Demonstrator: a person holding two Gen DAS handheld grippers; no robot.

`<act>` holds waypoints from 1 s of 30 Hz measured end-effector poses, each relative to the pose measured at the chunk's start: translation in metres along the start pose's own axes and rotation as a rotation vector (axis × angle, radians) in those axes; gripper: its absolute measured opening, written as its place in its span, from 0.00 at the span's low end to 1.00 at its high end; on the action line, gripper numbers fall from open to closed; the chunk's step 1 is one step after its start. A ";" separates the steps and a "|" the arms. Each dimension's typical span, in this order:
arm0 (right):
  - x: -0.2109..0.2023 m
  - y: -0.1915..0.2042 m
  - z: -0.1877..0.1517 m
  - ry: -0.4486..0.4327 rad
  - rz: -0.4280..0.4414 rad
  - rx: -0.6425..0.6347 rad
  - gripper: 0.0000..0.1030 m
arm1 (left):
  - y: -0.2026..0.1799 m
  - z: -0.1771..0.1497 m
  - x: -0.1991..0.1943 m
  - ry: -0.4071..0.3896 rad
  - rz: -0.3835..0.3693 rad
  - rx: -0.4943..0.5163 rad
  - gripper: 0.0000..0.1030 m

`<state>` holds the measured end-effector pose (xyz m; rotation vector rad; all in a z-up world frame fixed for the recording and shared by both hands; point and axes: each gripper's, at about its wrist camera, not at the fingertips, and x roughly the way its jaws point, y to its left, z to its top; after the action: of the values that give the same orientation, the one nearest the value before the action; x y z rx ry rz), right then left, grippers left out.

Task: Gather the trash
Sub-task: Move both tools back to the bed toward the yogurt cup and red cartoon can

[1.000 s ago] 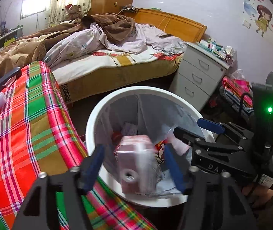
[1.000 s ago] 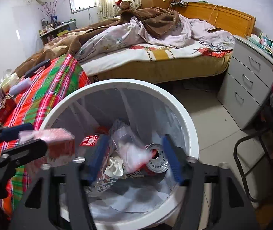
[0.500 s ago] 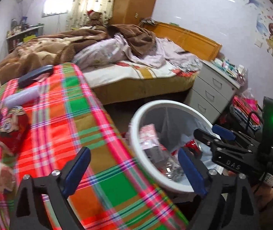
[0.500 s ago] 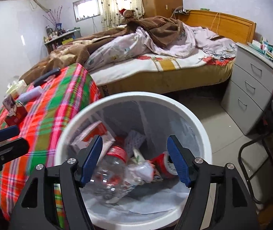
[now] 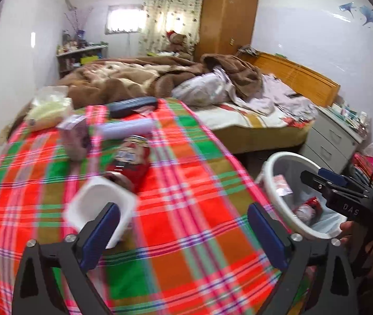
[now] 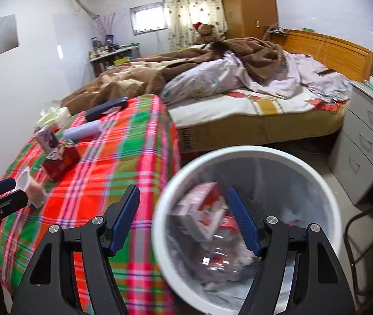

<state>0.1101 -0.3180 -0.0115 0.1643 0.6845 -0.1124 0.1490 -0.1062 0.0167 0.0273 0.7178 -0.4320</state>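
White-walled bedroom (image 6: pixel 37 84): unmade wooden bed (image 6: pixel 239 78), grey drawers (image 6: pixel 364 136), curtained window (image 6: pixel 147 18).

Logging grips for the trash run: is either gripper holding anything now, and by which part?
Nothing is held. The left gripper is open above the plaid cloth; the right gripper is open over the bin.

counted on plaid table (image 5: pixel 191 236): white cup (image 5: pixel 100 210) 1 | red can (image 5: pixel 130 162) 1 | pale tube (image 5: pixel 127 130) 1 | pink carton (image 5: pixel 75 139) 1 | dark case (image 5: pixel 132 105) 1 | tissue pack (image 5: pixel 47 109) 1 | lower right: white bin (image 6: pixel 249 155) 1 | grippers seen: left gripper (image 5: pixel 184 233), right gripper (image 6: pixel 184 218), 2
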 end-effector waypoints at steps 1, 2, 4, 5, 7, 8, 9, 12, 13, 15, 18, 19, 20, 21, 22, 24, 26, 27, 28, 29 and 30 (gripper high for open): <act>0.001 0.006 0.000 -0.001 0.012 -0.011 0.70 | 0.009 -0.002 -0.004 -0.010 0.014 -0.006 0.99; 0.002 0.011 0.001 0.000 0.021 -0.021 0.70 | 0.015 -0.004 -0.007 -0.012 0.022 -0.014 0.99; 0.005 0.021 0.002 -0.001 0.032 -0.037 0.70 | 0.030 -0.009 -0.011 -0.010 0.026 -0.039 0.99; 0.006 0.025 0.002 -0.006 0.040 -0.042 0.70 | 0.039 -0.012 -0.013 -0.007 0.031 -0.054 0.99; 0.008 0.033 0.004 -0.024 0.063 -0.049 0.70 | 0.056 -0.019 -0.014 0.007 0.040 -0.084 0.99; 0.008 0.038 0.005 -0.033 0.072 -0.054 0.70 | 0.062 -0.021 -0.013 0.016 0.045 -0.093 0.99; 0.010 0.043 0.007 -0.033 0.079 -0.064 0.70 | 0.066 -0.024 -0.013 0.021 0.047 -0.096 0.99; 0.018 0.055 0.010 0.004 0.110 -0.070 0.70 | 0.079 -0.031 -0.010 0.031 0.067 -0.105 0.99; 0.022 0.059 0.011 0.020 0.138 -0.062 0.70 | 0.083 -0.032 -0.007 0.043 0.060 -0.111 0.99; 0.027 0.068 0.012 0.032 0.152 -0.057 0.70 | 0.090 -0.034 0.001 0.076 0.055 -0.134 0.98; 0.031 0.079 0.013 0.026 0.172 -0.058 0.70 | 0.093 -0.034 0.012 0.094 0.041 -0.112 0.98; 0.033 0.082 0.014 0.025 0.181 -0.056 0.70 | 0.094 -0.034 0.017 0.098 0.039 -0.098 0.98; 0.035 0.085 0.015 0.026 0.186 -0.056 0.70 | 0.094 -0.033 0.020 0.101 0.037 -0.099 0.98; 0.038 0.089 0.016 0.029 0.191 -0.059 0.70 | 0.095 -0.033 0.023 0.104 0.027 -0.099 0.98; 0.041 0.093 0.017 0.033 0.195 -0.063 0.70 | 0.095 -0.032 0.027 0.101 0.013 -0.096 0.98; 0.047 0.100 0.019 0.047 0.210 -0.070 0.70 | 0.096 -0.028 0.034 0.106 0.018 -0.086 0.97; 0.051 0.106 0.021 0.056 0.215 -0.079 0.70 | 0.098 -0.023 0.041 0.104 0.001 -0.082 0.96; 0.054 0.109 0.022 0.060 0.216 -0.082 0.70 | 0.100 -0.021 0.045 0.115 -0.009 -0.092 0.95; 0.057 0.111 0.023 0.064 0.218 -0.084 0.70 | 0.100 -0.018 0.049 0.124 -0.026 -0.100 0.91; 0.059 0.114 0.023 0.068 0.223 -0.086 0.70 | 0.101 -0.017 0.051 0.120 -0.045 -0.105 0.89; 0.061 0.116 0.024 0.073 0.228 -0.088 0.70 | 0.103 -0.016 0.053 0.117 -0.054 -0.110 0.88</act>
<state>0.1907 -0.2113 -0.0189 0.1611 0.7370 0.1423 0.2147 -0.0297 -0.0414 -0.0714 0.8578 -0.4443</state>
